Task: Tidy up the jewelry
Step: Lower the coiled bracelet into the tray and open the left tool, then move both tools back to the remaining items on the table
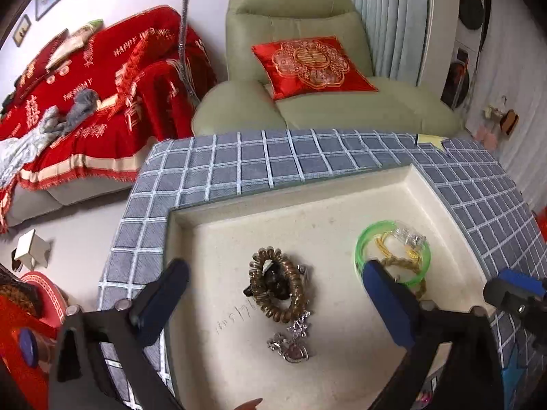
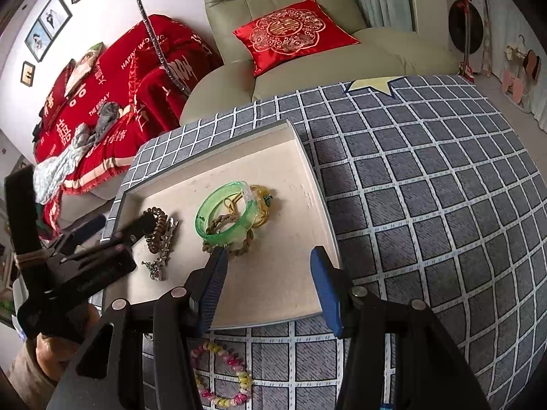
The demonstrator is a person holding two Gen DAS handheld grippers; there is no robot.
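A cream tray (image 1: pixel 342 201) (image 2: pixel 301 205) lies on the grey checked tablecloth. In it are a brown spiral hair tie (image 1: pixel 278 283) (image 2: pixel 155 227), a silver brooch (image 1: pixel 290 341) (image 2: pixel 159 266), and a green bangle (image 1: pixel 393 249) (image 2: pixel 227 212) piled with gold and braided bracelets. A pink and yellow bead bracelet (image 2: pixel 222 372) lies on the cloth in front of the tray. My left gripper (image 1: pixel 273 280) is open and empty over the hair tie. My right gripper (image 2: pixel 268 256) is open and empty above the tray's near right part, its left finger close to the braided bracelet.
A green armchair (image 1: pixel 307 68) with a red cushion stands behind the table. A sofa under a red blanket (image 1: pixel 85 95) is at the left. A red box (image 1: pixel 41 294) sits low at the left. The cloth (image 2: pixel 427 188) stretches right of the tray.
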